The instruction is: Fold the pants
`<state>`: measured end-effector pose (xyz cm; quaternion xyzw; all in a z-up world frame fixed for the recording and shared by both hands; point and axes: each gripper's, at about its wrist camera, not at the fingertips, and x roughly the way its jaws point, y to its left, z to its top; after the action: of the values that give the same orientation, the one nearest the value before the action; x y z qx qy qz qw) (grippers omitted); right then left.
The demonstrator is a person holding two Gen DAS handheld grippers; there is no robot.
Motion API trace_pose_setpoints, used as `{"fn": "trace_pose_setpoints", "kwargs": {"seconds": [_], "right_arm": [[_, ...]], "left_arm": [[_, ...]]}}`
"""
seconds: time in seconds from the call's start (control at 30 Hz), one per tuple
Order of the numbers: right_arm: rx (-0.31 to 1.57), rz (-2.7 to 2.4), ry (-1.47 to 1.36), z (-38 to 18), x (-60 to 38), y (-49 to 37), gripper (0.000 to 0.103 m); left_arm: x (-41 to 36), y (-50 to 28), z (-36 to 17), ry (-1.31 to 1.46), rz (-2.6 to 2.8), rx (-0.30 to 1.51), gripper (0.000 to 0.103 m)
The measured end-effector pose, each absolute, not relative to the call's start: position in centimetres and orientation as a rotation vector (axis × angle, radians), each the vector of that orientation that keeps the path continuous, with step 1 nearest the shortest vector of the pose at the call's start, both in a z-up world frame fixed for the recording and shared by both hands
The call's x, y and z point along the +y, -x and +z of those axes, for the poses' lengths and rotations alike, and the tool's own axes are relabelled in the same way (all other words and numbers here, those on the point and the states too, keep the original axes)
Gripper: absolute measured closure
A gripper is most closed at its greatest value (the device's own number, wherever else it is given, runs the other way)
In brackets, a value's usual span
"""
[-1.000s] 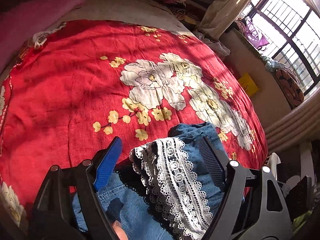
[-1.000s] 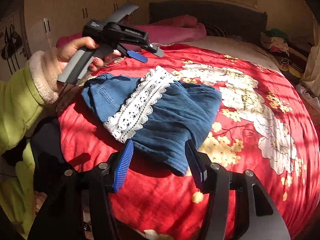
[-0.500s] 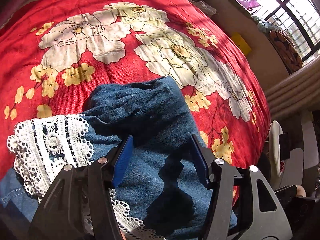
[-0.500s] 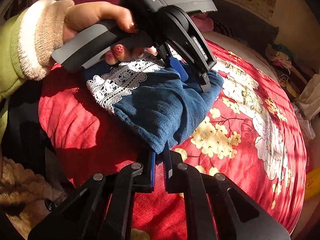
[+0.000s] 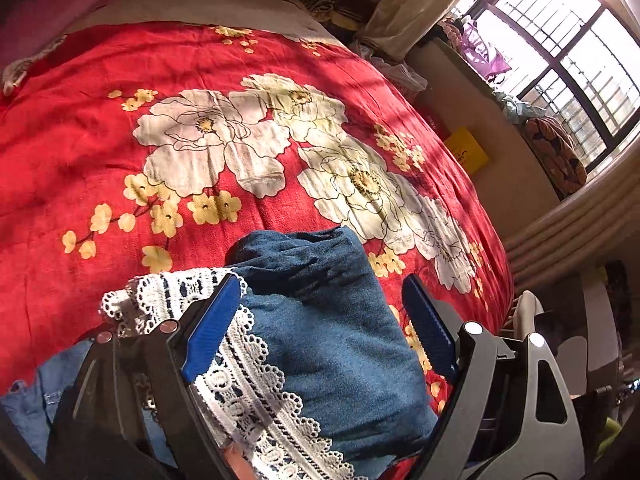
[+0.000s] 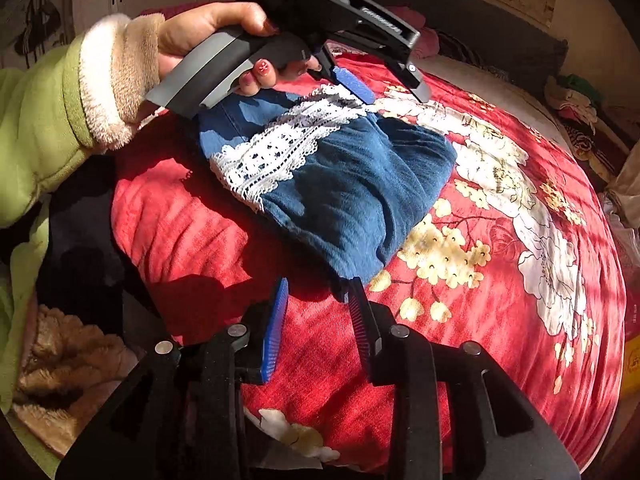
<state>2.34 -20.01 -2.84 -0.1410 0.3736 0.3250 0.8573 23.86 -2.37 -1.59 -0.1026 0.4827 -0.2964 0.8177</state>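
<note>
At the near edge of the red floral bedspread [image 6: 520,320], the right gripper [image 6: 316,320] is opening, nothing between its fingers, just short of the folded denim pants [image 6: 360,192]. Farther off, the left gripper [image 5: 320,320] hovers over their lace trim [image 6: 280,148], spreading wide, empty. Soft, limp cloth: pinch a folded edge

- pants [image 6: 352,196]: soft matt blue denim from where I'm watching, with an openwork white lace trim [image 6: 280,150]
- bedspread [image 5: 80,152]: red floral cloth, matt, a bit crinkly
- left gripper [image 5: 320,320]: matt black plastic body, ribbed blue pads, shiny little metal screws
- right gripper [image 6: 318,312]: same plastic, same ribbed blue pads
- sleeve [image 6: 44,120]: green cloth with a fuzzy fleece cuff
</note>
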Motion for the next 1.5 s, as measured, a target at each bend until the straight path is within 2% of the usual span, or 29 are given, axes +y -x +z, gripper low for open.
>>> {"fn": "trace_pose_setpoints", "kwargs": {"seconds": [0.13,0.4,0.6,0.7,0.93,1.07,1.17,1.27,1.33,1.5], "right_arm": [[0.749,0.704,0.172,-0.5,-20.3,-4.7,0.066],[0.773,0.612,0.139,0.7,-20.4,-10.1,0.066],[0.917,0.665,0.031,-1.6,-19.8,-14.4,0.067],[0.993,0.686,0.025,-3.5,-18.9,-15.9,0.068],[1.095,0.610,0.141,-7.8,-16.9,-17.3,0.070],[1.086,0.615,0.113,-6.9,-17.2,-17.0,0.068],[1.044,0.619,0.073,-4.8,-17.9,-16.8,0.068],[0.993,0.636,0.040,-2.4,-18.1,-16.5,0.066],[0.968,0.654,0.026,-1.1,-17.7,-16.3,0.058],[0.912,0.702,0.032,1.9,-15.6,-15.8,0.054]], "left_arm": [[1.1,-20.5,-0.1,0.226,-0.599,0.989,0.020],[2.3,-12.8,-2.7,0.162,-0.557,1.028,0.020],[-0.3,-10.2,-3.5,0.141,-0.641,1.012,0.049],[-1.5,-10.2,-5.6,0.057,-0.592,1.062,0.057],[-0.9,-10.5,-7.6,0.062,-0.566,1.069,0.060],[-0.7,-10.3,-6.9,0.075,-0.561,1.052,0.060],[-0.4,-9.4,-5.3,0.036,-0.515,1.009,0.051],[0.5,-9.0,-3.9,0.033,-0.478,0.984,0.048],[1.2,-8.6,-3.1,0.018,-0.438,0.955,0.043],[3.4,-7.8,-1.5,0.043,-0.383,0.912,0.032]]}}
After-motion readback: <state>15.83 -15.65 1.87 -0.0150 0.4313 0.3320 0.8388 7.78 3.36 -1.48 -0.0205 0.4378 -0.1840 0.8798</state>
